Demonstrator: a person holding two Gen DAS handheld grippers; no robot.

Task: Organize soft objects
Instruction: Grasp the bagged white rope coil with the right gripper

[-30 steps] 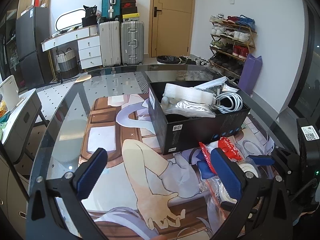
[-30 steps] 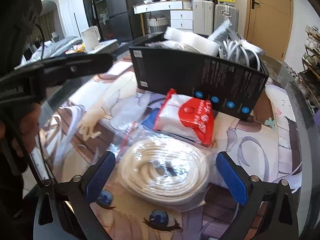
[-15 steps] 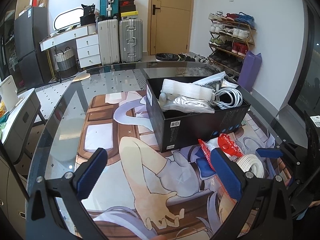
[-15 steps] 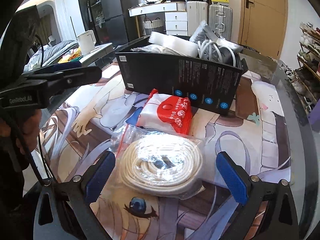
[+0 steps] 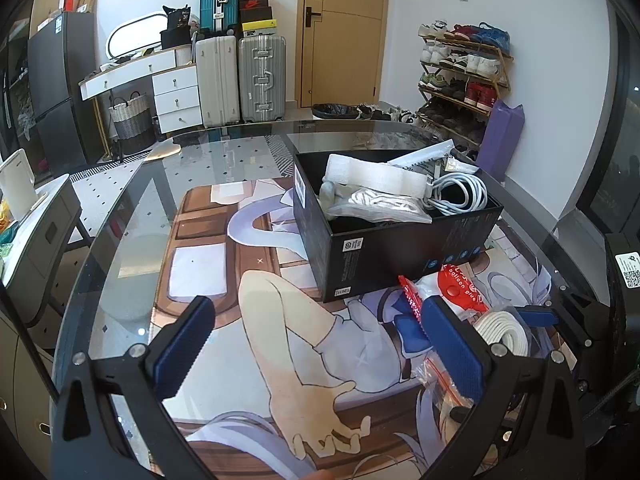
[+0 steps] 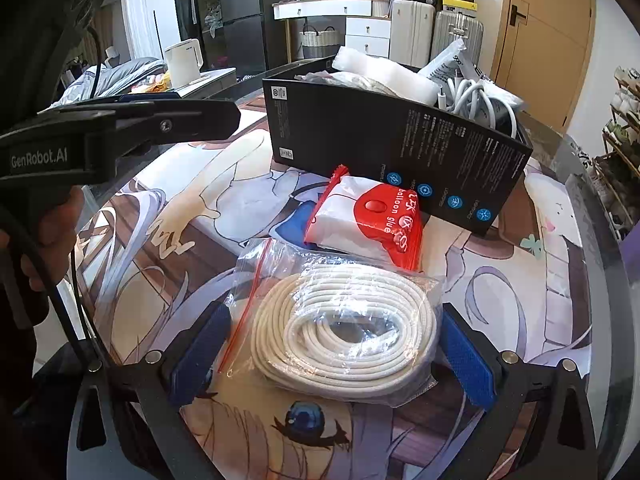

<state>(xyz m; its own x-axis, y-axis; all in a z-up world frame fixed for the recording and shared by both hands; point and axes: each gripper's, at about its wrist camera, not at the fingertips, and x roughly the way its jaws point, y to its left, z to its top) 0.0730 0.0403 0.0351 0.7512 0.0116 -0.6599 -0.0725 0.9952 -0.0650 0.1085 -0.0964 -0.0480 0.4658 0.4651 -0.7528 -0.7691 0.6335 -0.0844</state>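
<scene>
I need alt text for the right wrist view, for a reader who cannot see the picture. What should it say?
The open right gripper straddles a clear zip bag of coiled white rope lying on a glass table over an illustrated mat. Behind it lie a red and white balloon glue packet and a black box holding white cables and foam; the left gripper shows at left.

A black box point(image 6: 400, 148) with blue round icons sits far; near it, a red-and-white packet point(image 6: 366, 220). Nearest, a cream-white rope coil point(image 6: 348, 328) in clear plastic with a red strip. Blue gripper pads point(image 6: 466, 360).
</scene>
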